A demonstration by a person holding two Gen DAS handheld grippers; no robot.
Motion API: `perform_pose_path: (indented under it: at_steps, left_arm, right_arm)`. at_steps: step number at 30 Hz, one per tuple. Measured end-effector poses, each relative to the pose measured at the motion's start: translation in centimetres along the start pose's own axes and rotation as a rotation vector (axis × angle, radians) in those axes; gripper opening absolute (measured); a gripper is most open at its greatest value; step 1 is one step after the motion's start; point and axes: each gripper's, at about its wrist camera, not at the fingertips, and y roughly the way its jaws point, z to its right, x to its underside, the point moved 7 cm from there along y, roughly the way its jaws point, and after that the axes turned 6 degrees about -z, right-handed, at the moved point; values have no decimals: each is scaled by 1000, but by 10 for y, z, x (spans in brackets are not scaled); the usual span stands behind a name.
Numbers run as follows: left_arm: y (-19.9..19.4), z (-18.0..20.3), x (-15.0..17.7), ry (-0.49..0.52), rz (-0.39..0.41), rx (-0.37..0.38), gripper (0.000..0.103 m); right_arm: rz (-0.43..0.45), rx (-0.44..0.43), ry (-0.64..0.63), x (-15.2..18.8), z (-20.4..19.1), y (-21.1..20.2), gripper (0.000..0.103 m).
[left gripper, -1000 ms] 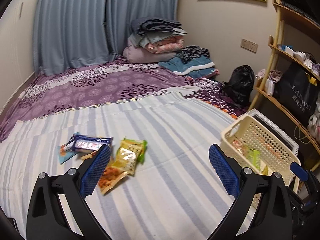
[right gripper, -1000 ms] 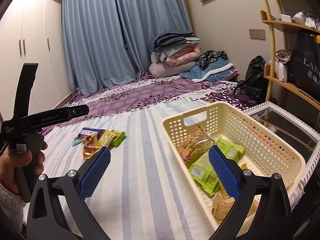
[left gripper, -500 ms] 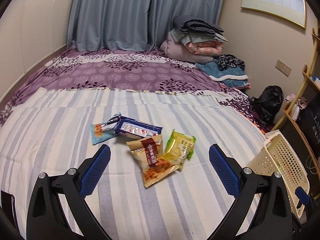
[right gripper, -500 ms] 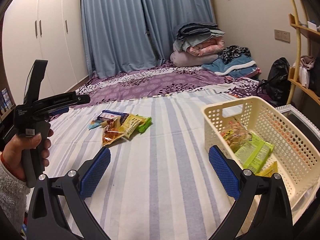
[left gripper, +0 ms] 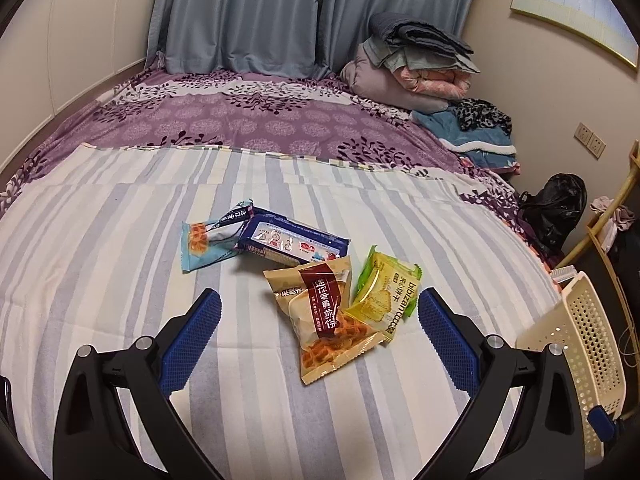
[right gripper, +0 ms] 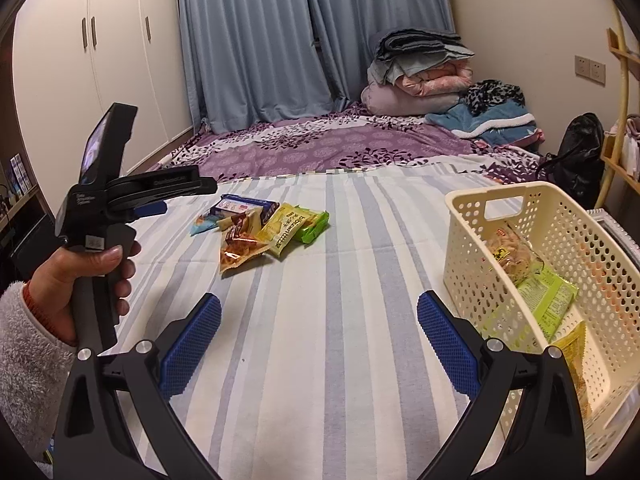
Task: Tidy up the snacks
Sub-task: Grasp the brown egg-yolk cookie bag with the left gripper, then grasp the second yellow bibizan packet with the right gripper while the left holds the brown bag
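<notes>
Both spread wide, empty: left gripper [left gripper: 319, 322] over tan packet [left gripper: 325, 316], right gripper [right gripper: 319, 322] beside basket [right gripper: 486, 204]. Overlapping yellow-green packet [left gripper: 384, 296] likely snagged too. Slippery film, soft bed [left gripper: 100, 240]: possible slip.

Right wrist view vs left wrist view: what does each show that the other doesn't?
Only the right wrist view shows the snacks inside the basket, the person's hand holding the left gripper, and the wardrobe doors. Only the left wrist view shows the four loose packets apart: the tan packet overlaps the green packet. Both share the striped sheet, the packet pile, the basket, open jaws and the folded blankets.
</notes>
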Motion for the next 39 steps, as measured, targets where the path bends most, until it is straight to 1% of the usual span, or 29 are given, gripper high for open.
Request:
perform_pose_path:
  at_steps: [13,18,27,30,33,34,36,39]
  left_arm:
    - [68,-3,4,-30,-93,-45,100]
    - [88,-6,3,-55,-118,-51,100]
    - [122,-8,0,-88,-156,-90,100]
    - [129,-7,2,-77,-157,-103,100]
    - [130,-8,5,-70,-137,-90,99]
    - [130,-9,6,-69,-131,-83,92]
    - [130,-10,8,-70,-132,-59,79]
    - [127,-11,12,-60,-130,-37,72]
  right_arm:
    - [-62,-11,9,3,3,28,98]
    - [-84,-13,19,4,6,39,98]
    - [-119,-21,29,10,4,55,98]
    - [-127,-23,31,11,3,59,98]
    - [-133,-25,33,11,3,62,98]
    - [-135,-26,34,10,2,63,98]
    - [-139,-27,35,10,2,65,98]
    - [-144,-29,32,8,0,70,98]
